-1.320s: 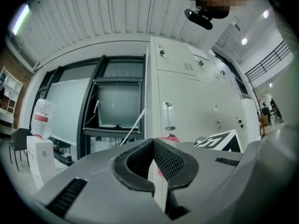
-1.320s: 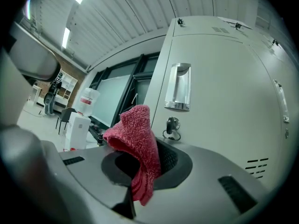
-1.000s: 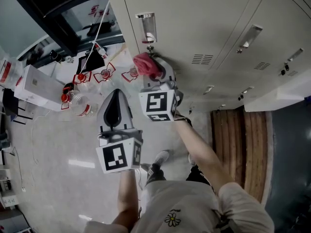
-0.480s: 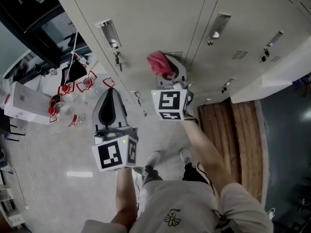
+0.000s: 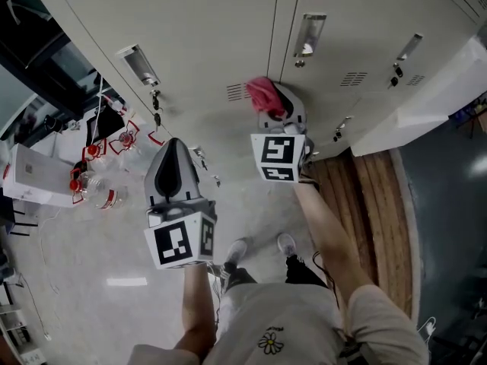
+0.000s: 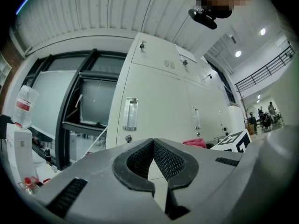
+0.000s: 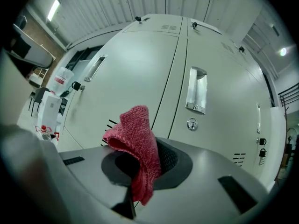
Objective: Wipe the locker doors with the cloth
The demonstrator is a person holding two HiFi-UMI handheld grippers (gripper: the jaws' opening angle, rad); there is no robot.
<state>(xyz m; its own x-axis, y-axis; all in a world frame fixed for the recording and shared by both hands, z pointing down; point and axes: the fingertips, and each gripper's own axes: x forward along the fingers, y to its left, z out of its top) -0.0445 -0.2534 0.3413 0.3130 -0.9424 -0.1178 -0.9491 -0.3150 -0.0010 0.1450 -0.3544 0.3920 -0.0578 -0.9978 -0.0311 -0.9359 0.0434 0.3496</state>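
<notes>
Over at the far left a white box [image 5: 30, 175] sits on the pale floor [image 5: 91, 280], with a few clear bottles with red caps [image 5: 95, 185] just beside it. Next along, the left hand-held gripper [image 5: 174, 147] is held out in front of the person, well short of the lockers; its jaws are closed tip to tip with nothing between them, as the left gripper view [image 6: 153, 143] makes plain. Ahead stands the row of pale grey locker doors [image 5: 205, 36], each with a recessed metal handle [image 5: 307, 35] and a small lock below it. The right hand-held gripper [image 5: 278, 111] is pushed up close to a door, beside a set of vent slots [image 5: 237, 91]. Its jaws [image 7: 140, 169] are clenched on the red cloth [image 7: 135, 141], which sticks up out of them in a folded lump in front of the seam between two doors. Whether the cloth [image 5: 265, 96] actually touches the metal, I can't tell. To the right, wooden boards [image 5: 380, 204] lie on the floor at the foot of the lockers
</notes>
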